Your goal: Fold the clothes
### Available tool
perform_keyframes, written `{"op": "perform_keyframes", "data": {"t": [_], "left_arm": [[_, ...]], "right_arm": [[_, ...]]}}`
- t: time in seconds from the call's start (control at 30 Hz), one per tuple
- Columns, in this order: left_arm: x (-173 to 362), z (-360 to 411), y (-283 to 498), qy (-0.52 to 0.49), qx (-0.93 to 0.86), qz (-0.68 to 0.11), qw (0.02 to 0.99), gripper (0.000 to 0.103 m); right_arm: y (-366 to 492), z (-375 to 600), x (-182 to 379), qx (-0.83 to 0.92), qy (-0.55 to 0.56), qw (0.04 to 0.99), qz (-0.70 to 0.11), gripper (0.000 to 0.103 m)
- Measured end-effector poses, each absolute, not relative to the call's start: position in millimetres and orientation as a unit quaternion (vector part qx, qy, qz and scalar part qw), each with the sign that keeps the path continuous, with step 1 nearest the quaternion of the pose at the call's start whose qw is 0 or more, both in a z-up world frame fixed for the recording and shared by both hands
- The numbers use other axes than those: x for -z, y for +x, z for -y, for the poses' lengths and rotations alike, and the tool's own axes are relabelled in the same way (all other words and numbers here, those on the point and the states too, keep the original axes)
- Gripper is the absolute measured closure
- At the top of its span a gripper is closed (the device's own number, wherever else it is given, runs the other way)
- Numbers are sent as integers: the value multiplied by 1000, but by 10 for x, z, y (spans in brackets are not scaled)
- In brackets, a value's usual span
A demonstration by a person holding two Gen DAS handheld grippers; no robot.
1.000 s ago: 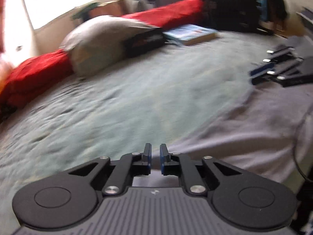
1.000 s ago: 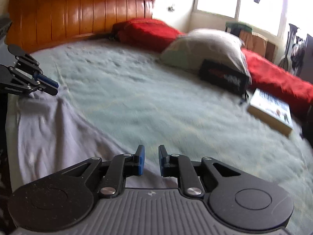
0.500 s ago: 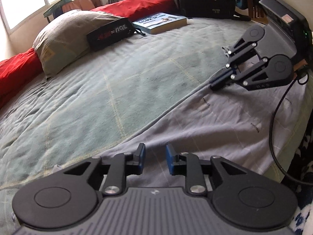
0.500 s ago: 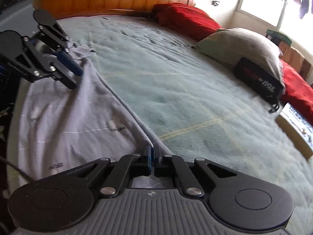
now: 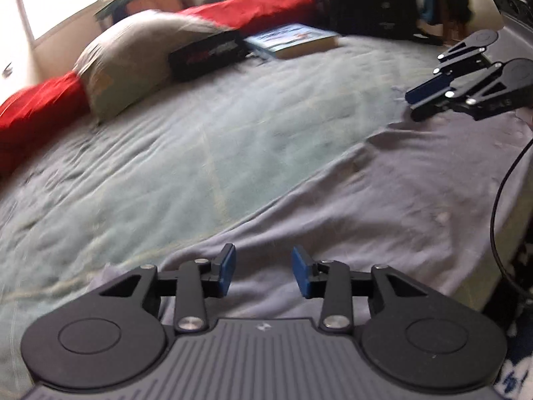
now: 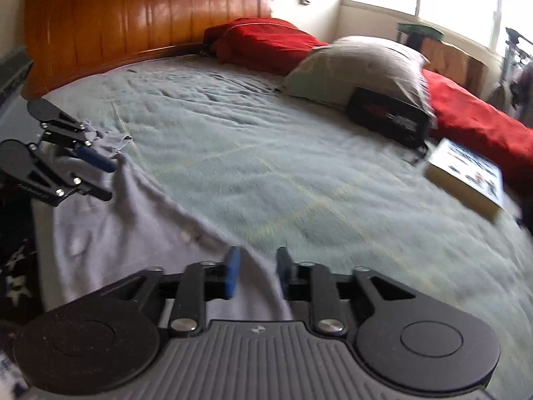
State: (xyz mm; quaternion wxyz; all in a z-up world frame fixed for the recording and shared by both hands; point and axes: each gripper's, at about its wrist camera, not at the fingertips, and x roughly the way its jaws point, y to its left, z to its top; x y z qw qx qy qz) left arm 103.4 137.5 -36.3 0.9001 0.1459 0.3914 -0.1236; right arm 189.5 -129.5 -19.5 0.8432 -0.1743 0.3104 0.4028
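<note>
A pale lilac-grey garment of thin cloth (image 5: 393,193) lies spread flat along the near side of a wide bed covered by a rumpled pale green bedspread (image 5: 206,140). The garment's long far edge runs diagonally across the bedspread, and beyond it the bedspread stretches bare for a good way towards the far side. Along that far side sit a long red bolster cushion (image 6: 473,116), a plump grey-beige pillow (image 6: 359,63), a black zipped pouch with red lettering (image 6: 386,116) leaning against the pillow, and a thick paperback book with a blue cover (image 6: 466,176) just beside the pouch. A glossy orange wooden headboard (image 6: 133,26) closes one end of the bed. A black cable (image 5: 503,200) hangs at the bed's near edge.

The left gripper (image 5: 263,271) hovers low over the garment near one end, its blue-padded jaws opening to a moderate gap, with cloth beneath them but nothing pinched between. The right gripper (image 6: 255,273) sits over the garment's far edge near the other end, its jaws also opening, a ridge of cloth showing in the gap without the pads pressing it.

The garment is smooth in the middle, with soft wrinkles and a small bunched corner at the headboard end.
</note>
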Motion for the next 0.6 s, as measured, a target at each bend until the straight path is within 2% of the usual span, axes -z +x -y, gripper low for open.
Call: {"op": "perform_keyframes", "data": {"t": [0.1,0.2,0.27,0.3,0.33,0.4,0.47,0.6], "left_arm": [[403,-1184,951,164,154,-387,894,58],[558,-1053,932,190,139,-391,890,55],[630,-1090,954,196,110,-386,895,48],[639,-1143,982,189,93,-388,898,39],[629,-1214,1025,173,75,-393,900,36],[549,-1252,1061,161,56,-395,903,38],[449,-1257,1080,155,42,-394,905,45],[190,-1060,1049,94,116,-375,915,43]], "right_arm": [[1600,1583,258,-382,-155,847,-335,51],[1341,1822,498,-336,-141,856,-367,49],[1180,1971,688,-303,-132,862,-385,45],[1076,2043,748,-292,-126,870,-377,43],[986,2114,764,-286,-113,877,-369,39],[909,2216,729,-274,-88,884,-367,37],[909,2301,662,-260,-75,895,-354,36],[1068,2390,573,-234,-63,910,-336,36]]}}
